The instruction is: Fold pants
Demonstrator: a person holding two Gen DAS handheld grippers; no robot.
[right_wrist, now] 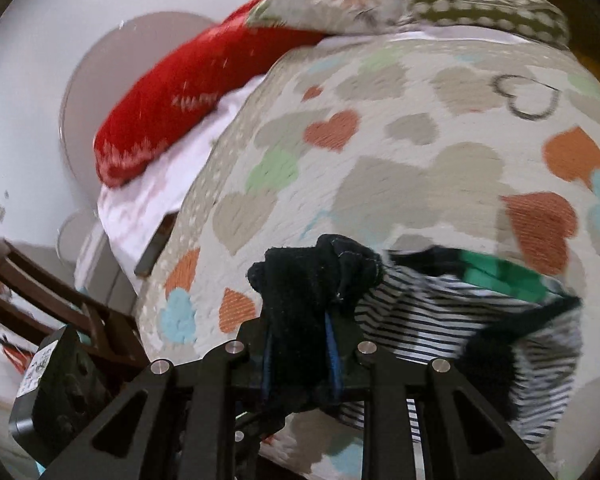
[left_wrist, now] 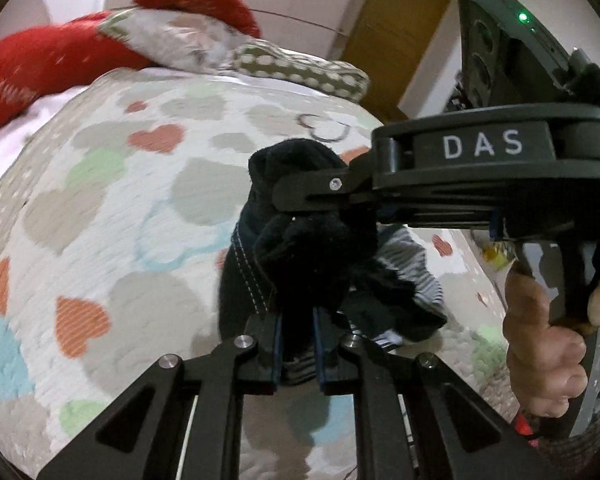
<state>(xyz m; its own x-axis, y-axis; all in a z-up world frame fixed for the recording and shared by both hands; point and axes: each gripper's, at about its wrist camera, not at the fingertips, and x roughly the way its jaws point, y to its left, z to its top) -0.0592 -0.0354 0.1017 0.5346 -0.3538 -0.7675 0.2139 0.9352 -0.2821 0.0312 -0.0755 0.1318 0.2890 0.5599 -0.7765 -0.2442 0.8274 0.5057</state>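
Observation:
The dark pants (left_wrist: 320,248) hang bunched above the heart-patterned bedspread (left_wrist: 112,200). My left gripper (left_wrist: 298,344) is shut on a wad of the dark fabric. My right gripper (left_wrist: 320,186) shows in the left wrist view, coming in from the right and clamped on the same bunch just above. In the right wrist view my right gripper (right_wrist: 300,356) is shut on the black pants fabric (right_wrist: 312,276), lifted over the bedspread (right_wrist: 400,160). The rest of the pants is hidden behind the bunch.
A striped black-and-white garment (right_wrist: 440,320) with a green band lies on the bed to the right of the pants. Red pillows (left_wrist: 40,68) and patterned pillows (left_wrist: 300,66) sit at the bed's head. A wooden chair (right_wrist: 40,292) stands left of the bed.

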